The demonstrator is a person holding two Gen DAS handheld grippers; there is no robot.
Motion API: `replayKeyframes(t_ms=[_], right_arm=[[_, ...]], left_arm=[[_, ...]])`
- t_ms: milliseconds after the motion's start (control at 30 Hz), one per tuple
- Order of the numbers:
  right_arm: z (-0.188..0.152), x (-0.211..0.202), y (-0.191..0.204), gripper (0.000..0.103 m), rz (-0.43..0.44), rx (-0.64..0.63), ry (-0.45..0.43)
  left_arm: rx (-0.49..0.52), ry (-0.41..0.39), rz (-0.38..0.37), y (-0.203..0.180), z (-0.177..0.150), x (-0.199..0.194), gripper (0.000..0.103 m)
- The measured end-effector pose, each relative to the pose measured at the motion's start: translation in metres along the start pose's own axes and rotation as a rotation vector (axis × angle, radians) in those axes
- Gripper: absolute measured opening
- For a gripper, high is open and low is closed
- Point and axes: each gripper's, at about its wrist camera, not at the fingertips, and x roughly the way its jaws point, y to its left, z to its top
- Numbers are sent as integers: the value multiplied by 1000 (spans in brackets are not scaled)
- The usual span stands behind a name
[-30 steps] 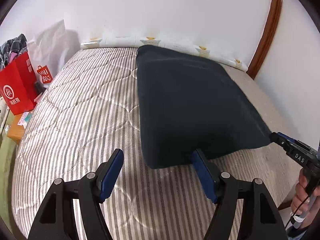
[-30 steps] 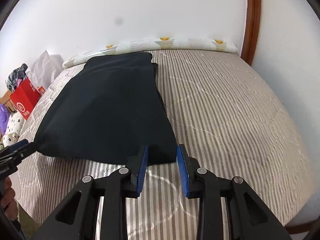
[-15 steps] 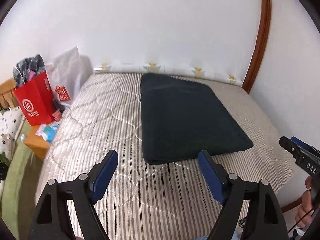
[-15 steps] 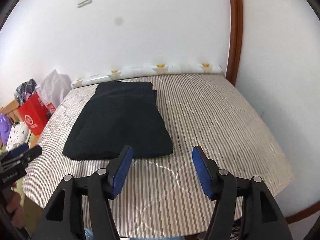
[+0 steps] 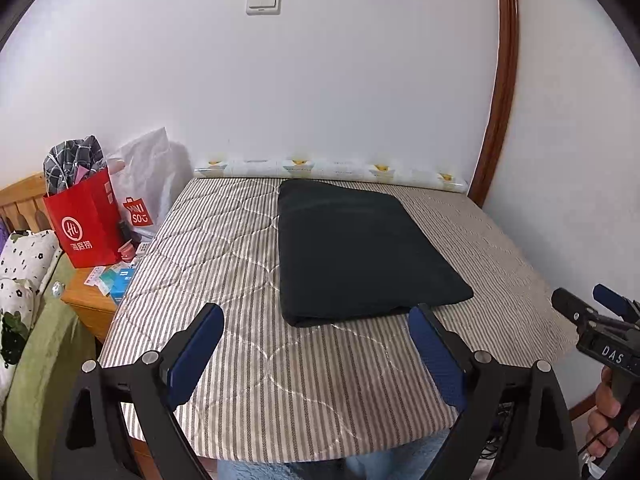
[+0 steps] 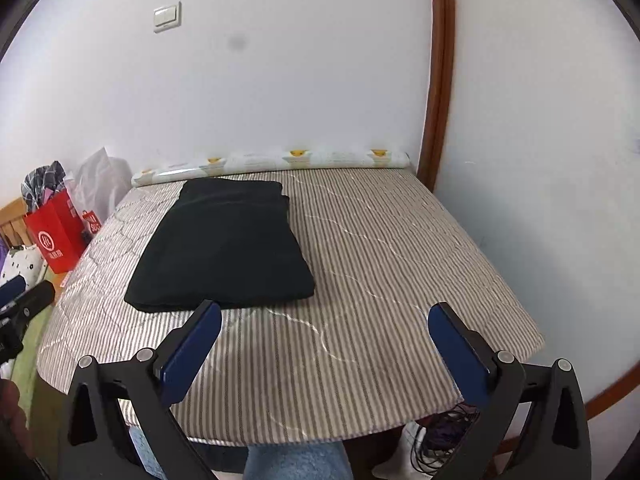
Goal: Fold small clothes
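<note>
The folded dark garment lies lengthwise toward the wall on the striped bed, apparently flat. Both claws, left and right, are opening wide, empty. Only the left view shows the nightstand.

Black hand-held gripper frame, blue pads, silver screws, white "DAS" marking.

White walls, evenly lit, with a light switch high up and a curved brown wooden trim in the corner. Striped quilted mattress against the wall — a patterned roll along its far edge. Beside it, a wooden nightstand bearing a red paper bag — white plastic bag behind.
</note>
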Motion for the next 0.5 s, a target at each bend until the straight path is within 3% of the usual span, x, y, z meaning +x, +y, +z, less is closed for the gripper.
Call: replayKeyframes(t_ms=[500], right_arm=[[-7,-18,-6,102,-20,-12,-16]], left_arm=[[19,-4,5,-15,-4,-7,94]])
